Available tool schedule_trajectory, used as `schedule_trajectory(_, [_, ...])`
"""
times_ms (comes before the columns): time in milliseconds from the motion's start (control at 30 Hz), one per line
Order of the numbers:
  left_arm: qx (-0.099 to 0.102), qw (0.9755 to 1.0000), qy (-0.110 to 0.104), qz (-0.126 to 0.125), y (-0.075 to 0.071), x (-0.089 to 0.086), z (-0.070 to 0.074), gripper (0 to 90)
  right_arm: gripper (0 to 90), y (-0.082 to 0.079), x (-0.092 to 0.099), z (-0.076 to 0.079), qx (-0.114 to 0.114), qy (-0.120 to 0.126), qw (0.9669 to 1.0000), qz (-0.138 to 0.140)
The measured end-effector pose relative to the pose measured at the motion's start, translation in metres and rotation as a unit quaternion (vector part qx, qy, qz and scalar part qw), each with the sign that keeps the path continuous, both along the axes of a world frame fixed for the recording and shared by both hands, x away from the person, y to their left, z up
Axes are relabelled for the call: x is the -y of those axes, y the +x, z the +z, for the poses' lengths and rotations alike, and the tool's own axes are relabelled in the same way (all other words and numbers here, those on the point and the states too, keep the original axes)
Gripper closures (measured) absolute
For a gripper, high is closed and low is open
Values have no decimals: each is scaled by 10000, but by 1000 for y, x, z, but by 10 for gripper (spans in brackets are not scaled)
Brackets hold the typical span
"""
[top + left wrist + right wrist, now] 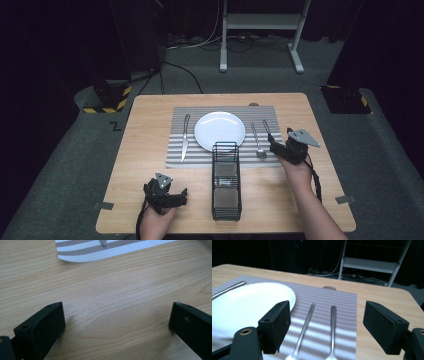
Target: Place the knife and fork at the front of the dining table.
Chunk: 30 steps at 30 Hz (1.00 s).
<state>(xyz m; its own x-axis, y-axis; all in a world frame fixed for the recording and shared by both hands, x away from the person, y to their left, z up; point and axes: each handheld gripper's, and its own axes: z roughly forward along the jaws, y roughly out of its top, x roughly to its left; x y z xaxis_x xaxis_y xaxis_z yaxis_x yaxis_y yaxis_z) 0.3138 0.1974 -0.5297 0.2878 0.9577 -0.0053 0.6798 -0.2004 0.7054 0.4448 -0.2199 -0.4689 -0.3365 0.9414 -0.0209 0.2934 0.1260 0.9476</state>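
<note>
My right gripper (325, 325) jaws apart, empty, over fork (332, 332) and spoon (303, 332). Both thin steel: stiff, light, slippery. I'd pinch mid-handle. Left gripper (116, 322) apart, empty.

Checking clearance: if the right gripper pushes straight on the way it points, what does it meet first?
Probably the two utensil handles on the striped placemat: they lie between the right gripper's open jaws. How high it rides above them is unclear.

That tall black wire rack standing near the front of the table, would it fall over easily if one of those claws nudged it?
Probably somewhat. The wire rack stands tall and narrow on the bare table, so a sideways push near its top may tip it; pushed along its length it would more likely slide. Being thin open wire, it looks light, though the brown pads inside may add some weight low down.
</note>
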Motion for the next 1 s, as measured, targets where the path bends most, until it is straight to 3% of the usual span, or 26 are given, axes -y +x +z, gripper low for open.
schedule_trajectory(167, [0, 10000, 1, 0, 0, 0, 0, 5, 151, -26, -2, -9, -292, -507, 9980, -239])
schedule_trajectory(233, [-1, 10000, 1, 0, 0, 0, 0, 5, 144, -41, 2, -14, -298, -430, 9985, -145])
schedule_trajectory(333, [-1, 10000, 2, 0, 0, 0, 0, 5, 144, -62, 8, -22, -486, -302, 9983, -81])
schedule_trajectory(433, [0, 10000, 1, 1, 0, 0, 0, 5, 144, -84, 12, -31, -686, -376, 9969, -17])
schedule_trajectory(533, [0, 10000, 1, 0, 0, 0, 0, 5, 144, -108, 19, -41, -1097, -434, 9930, 6])
schedule_trajectory(567, [0, 10000, 1, 1, 0, 0, 0, 5, 143, -111, 20, -43, -1200, -433, 9918, -3])
schedule_trajectory(633, [2, 10000, 2, -1, 0, 0, 0, 5, 136, -117, 27, -48, -1646, -416, 9855, 12])
schedule_trajectory(733, [-4, 10000, 12, -2, 0, 1, 0, 1, 141, -117, 36, -55, -1974, -490, 9791, -55])
schedule_trajectory(800, [-8, 10000, 11, 0, 0, 1, 0, 1, 146, -115, 40, -55, -1998, -411, 9788, -159])
schedule_trajectory(1000, [12, 10000, 27, 17, 0, 1, 0, 7, 146, -114, 38, -56, -2026, -529, 9776, -231])
